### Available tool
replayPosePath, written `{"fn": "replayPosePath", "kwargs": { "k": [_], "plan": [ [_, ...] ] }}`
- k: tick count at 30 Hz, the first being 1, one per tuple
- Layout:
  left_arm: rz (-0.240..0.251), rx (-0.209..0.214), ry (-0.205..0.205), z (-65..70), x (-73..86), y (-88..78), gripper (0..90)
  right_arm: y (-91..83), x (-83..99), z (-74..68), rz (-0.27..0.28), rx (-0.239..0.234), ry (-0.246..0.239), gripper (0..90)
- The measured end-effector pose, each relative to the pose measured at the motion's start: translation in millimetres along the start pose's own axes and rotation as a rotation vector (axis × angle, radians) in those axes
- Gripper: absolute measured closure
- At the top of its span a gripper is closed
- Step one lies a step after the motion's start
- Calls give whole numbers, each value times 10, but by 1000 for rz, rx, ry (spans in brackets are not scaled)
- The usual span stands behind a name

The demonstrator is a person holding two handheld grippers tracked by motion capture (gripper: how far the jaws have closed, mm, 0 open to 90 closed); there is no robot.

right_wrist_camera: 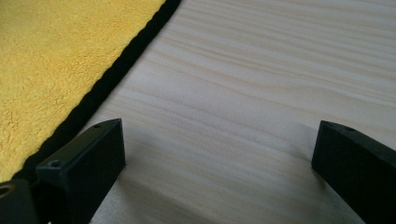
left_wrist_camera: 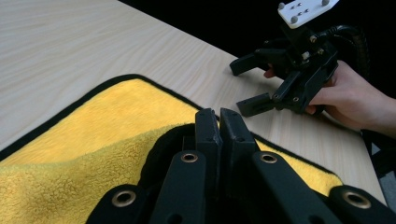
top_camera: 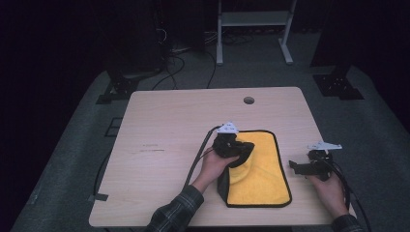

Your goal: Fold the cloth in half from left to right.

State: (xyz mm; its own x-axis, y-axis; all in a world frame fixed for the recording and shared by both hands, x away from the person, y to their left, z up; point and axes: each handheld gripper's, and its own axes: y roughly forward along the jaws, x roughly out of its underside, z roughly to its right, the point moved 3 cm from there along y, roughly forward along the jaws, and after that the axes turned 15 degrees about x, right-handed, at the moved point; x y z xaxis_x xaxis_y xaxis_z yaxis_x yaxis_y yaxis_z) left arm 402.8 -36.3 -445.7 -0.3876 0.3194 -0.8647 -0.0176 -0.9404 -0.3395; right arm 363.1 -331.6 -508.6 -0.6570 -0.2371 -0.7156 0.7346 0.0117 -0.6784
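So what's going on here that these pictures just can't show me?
- Left tongs, left gripper view: the tips are shut over the yellow cloth, but their own black jaws hide whether cloth is pinched between them.
- High view: the left tongs cover the fold in the cloth beneath them.
- Right gripper view: the cloth is cut off by the top and left edges.
- High view: the small print on the table is too tiny to read.

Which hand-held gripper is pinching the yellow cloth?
The left hand-held gripper: its jaws are shut on the yellow cloth's folded edge. The right hand-held gripper rests open beside it.
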Motion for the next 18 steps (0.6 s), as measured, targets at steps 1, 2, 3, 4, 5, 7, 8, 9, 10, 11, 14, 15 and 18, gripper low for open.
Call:
{"fn": "replayPosePath", "kwargs": {
  "k": [1, 2, 3, 4, 5, 7, 8, 9, 10, 11, 14, 15, 18],
  "plan": [
    [-7, 8, 1, -4, -16, 77, 866, 0, 0, 0, 0, 0, 0, 18],
    [-7, 8, 1, -4, -16, 77, 866, 0, 0, 0, 0, 0, 0, 18],
    [-15, 17, 2, -1, -30, 148, 866, 0, 0, 0, 0, 0, 0, 18],
    [-15, 17, 2, -1, -30, 148, 866, 0, 0, 0, 0, 0, 0, 18],
    [-15, 22, 5, -1, -39, 181, 866, 0, 0, 0, 0, 0, 0, 18],
    [-19, 29, 4, -3, -62, 277, 866, 0, 0, 1, 0, 0, -1, 19],
    [-19, 29, 4, -3, -62, 277, 866, 0, 0, 1, 0, 0, -1, 19],
    [-27, 34, 5, -13, -69, 342, 866, 0, 0, 0, 0, 0, 0, 18],
    [-27, 34, 5, -13, -69, 342, 866, 0, 0, 0, 0, 0, 0, 18],
    [-24, 37, 1, -17, -73, 378, 866, -1, 0, 0, -1, 0, 0, 18],
    [-35, 40, 3, -39, -86, 463, 866, 0, 0, 0, 0, 0, 0, 18],
    [-34, 39, -1, -47, -94, 497, 866, 0, 0, -1, 0, 0, 2, 18],
    [-33, 39, -7, -77, -114, 561, 866, 0, 0, -2, 0, 0, 3, 18]
  ]
}}
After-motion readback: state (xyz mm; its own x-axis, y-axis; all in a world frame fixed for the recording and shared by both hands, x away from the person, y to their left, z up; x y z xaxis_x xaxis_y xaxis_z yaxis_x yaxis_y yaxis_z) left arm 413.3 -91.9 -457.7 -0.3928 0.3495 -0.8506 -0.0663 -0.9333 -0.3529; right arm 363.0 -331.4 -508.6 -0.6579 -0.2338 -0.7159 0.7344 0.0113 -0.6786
